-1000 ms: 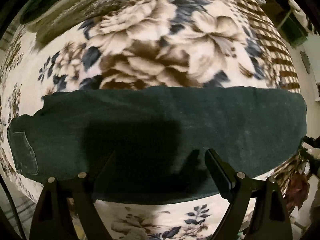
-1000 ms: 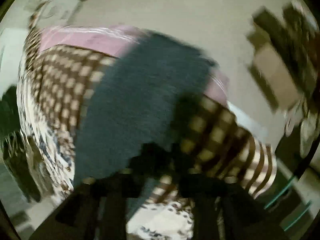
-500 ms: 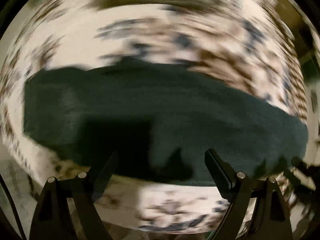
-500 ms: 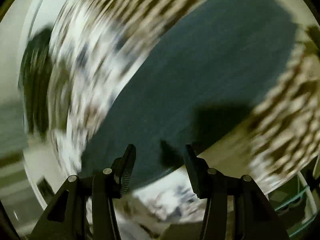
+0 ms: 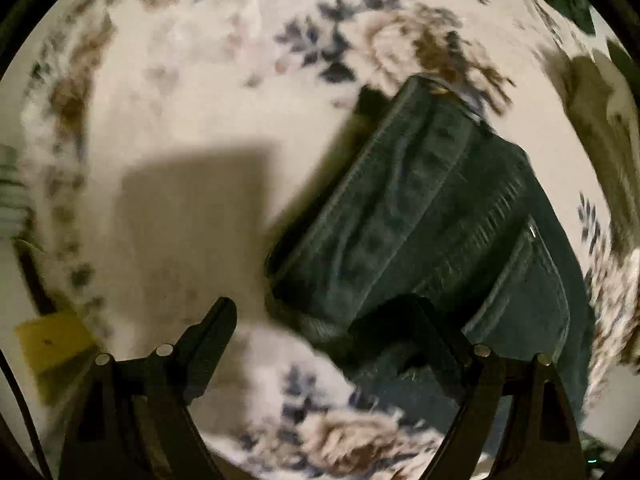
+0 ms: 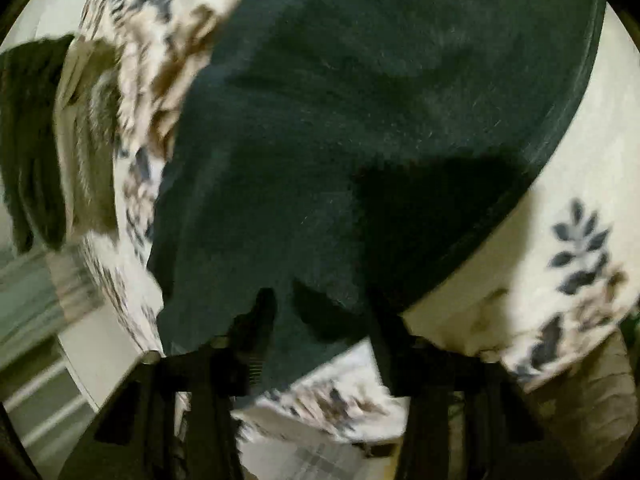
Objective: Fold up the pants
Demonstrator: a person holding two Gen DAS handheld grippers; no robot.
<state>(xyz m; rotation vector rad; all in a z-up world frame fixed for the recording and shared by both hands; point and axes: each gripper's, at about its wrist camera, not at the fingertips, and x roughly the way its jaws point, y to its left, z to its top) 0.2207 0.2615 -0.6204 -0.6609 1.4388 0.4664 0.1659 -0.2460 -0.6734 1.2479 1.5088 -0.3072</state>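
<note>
The dark green pants (image 5: 436, 216) lie on a cream blanket (image 5: 180, 92) printed with brown and blue flowers. In the left wrist view the garment sits ahead and to the right of the left tool (image 5: 320, 324), with its waistband end and stitched seams nearest the tool. The left tool is spread wide: its left finger stands over bare blanket, while its right finger reaches over the near edge of the cloth. Whether that finger touches the fabric cannot be told, and nothing is pinched between the two. A broad square shadow falls on the blanket ahead and to the left of this tool, and a yellow object (image 5: 52, 338), blurred, shows at the far left beside it.

In the right wrist view the pants (image 6: 360, 120) fill most of the space ahead of the right tool (image 6: 320, 308), spreading away from it as a flat dark panel with a hemmed edge running along its right side. The right tool is also released, its fingers apart, with the near edge of the cloth lying between and just beyond the fingertips. The flowered blanket (image 6: 520, 240) shows to the right of the tool and again in a strip on its left. Further left, a bundle of olive and dark fabric (image 6: 48, 140) lies at the blanket's edge, streaked with blur.
</note>
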